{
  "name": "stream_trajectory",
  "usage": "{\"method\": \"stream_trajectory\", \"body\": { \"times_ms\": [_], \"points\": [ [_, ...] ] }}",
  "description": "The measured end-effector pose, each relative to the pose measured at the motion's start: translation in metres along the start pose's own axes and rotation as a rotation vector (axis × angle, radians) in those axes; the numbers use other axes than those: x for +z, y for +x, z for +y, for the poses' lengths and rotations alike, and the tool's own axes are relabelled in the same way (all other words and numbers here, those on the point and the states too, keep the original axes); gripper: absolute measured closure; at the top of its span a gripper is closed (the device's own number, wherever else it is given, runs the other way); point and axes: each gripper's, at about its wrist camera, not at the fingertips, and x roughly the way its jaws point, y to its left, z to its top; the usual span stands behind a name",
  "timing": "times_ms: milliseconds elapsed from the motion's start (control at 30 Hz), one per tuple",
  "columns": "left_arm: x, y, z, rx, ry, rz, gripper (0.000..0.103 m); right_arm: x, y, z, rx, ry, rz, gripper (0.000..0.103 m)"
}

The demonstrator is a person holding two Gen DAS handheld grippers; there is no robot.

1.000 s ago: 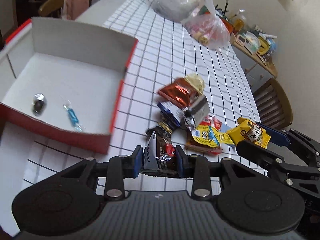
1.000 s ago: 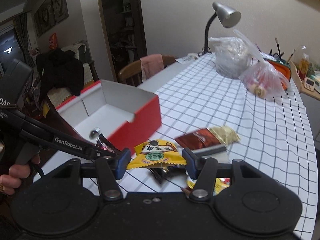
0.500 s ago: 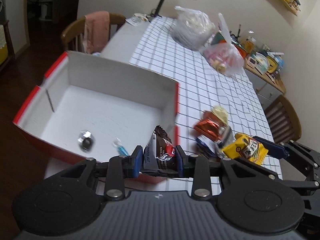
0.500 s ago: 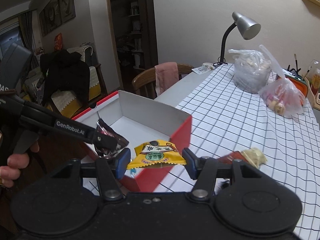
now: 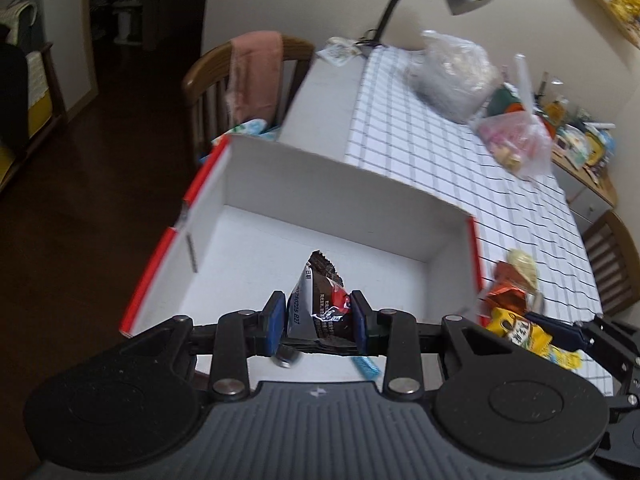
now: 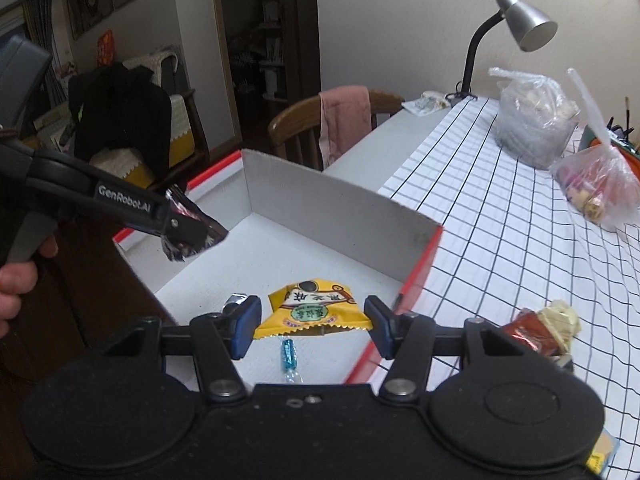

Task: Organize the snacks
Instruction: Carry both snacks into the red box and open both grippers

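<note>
My left gripper is shut on a dark brown snack packet and holds it above the open red-and-white box. It also shows in the right wrist view, over the box's left side. My right gripper is shut on a yellow snack packet and holds it over the box near its right wall. In the box lie a blue wrapped candy and a silver wrapped candy. The right gripper's yellow packet shows at the right of the left wrist view.
Loose snacks, a red packet and a pale one, lie on the checked tablecloth right of the box. Two plastic bags and a desk lamp stand at the far end. A wooden chair with a pink cloth is beyond the box.
Both grippers have moved left from the snack pile to above the box, each carrying its packet. The jaws have stayed shut.
</note>
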Motion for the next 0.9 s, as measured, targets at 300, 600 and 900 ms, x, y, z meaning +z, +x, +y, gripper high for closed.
{"method": "stream_trajectory", "body": {
  "times_ms": [300,600,900],
  "points": [
    [0.015,0.034,0.023,0.061,0.006,0.062,0.070,0.003,0.057,0.017,-0.009,-0.022,0.127,0.048],
    [0.013,0.071,0.018,0.118,0.071,0.150,0.070,-0.002,0.081,0.028,-0.006,-0.054,0.193,0.048],
    [0.006,0.087,0.012,0.141,0.110,0.198,0.068,0.000,0.084,0.030,-0.013,-0.063,0.202,0.047]
  ]
}}
